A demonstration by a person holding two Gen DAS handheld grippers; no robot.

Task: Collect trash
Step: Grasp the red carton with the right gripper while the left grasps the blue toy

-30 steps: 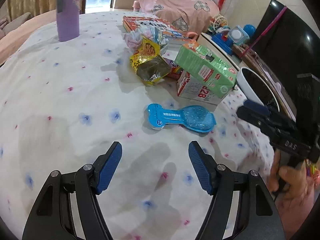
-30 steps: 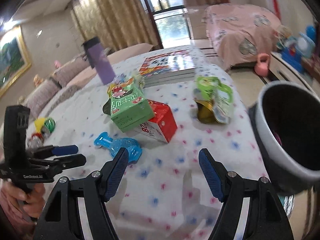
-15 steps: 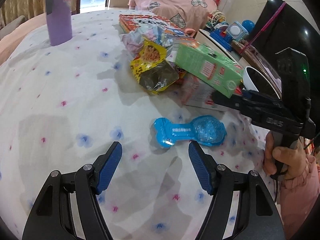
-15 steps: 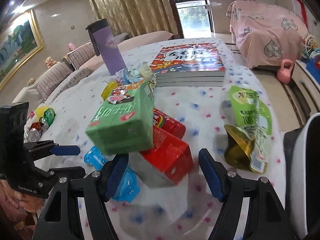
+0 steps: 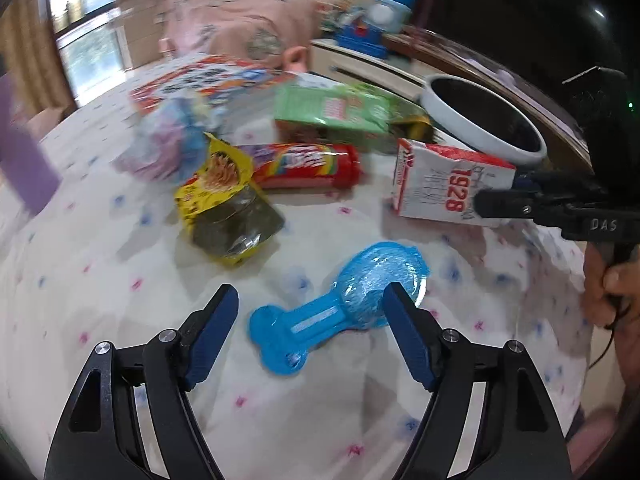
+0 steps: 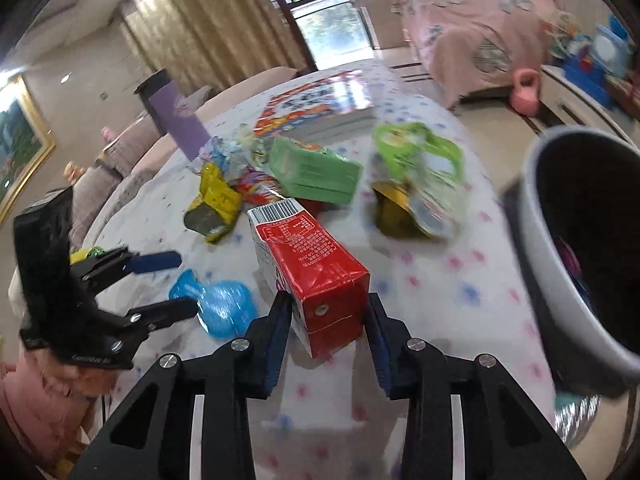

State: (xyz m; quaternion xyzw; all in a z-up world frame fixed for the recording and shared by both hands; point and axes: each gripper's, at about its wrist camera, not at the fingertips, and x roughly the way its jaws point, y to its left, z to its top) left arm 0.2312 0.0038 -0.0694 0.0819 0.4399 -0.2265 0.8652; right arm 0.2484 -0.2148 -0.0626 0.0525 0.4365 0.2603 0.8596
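Observation:
My right gripper is shut on a red and white milk carton, held just above the spotted tablecloth; the carton also shows in the left wrist view. My left gripper is open around a blue plastic blister pack lying on the cloth, also visible in the right wrist view. Further back lie a yellow snack bag, a red candy tube, a green carton and a green pouch.
A white bin with a dark inside stands off the table's right edge, also in the left wrist view. A purple bottle and a stack of books stand at the back. A dark TV is beyond the bin.
My right gripper has closed on the red and white carton, and the green carton that lay on it now lies further back. My left gripper has moved forward around the blue pack.

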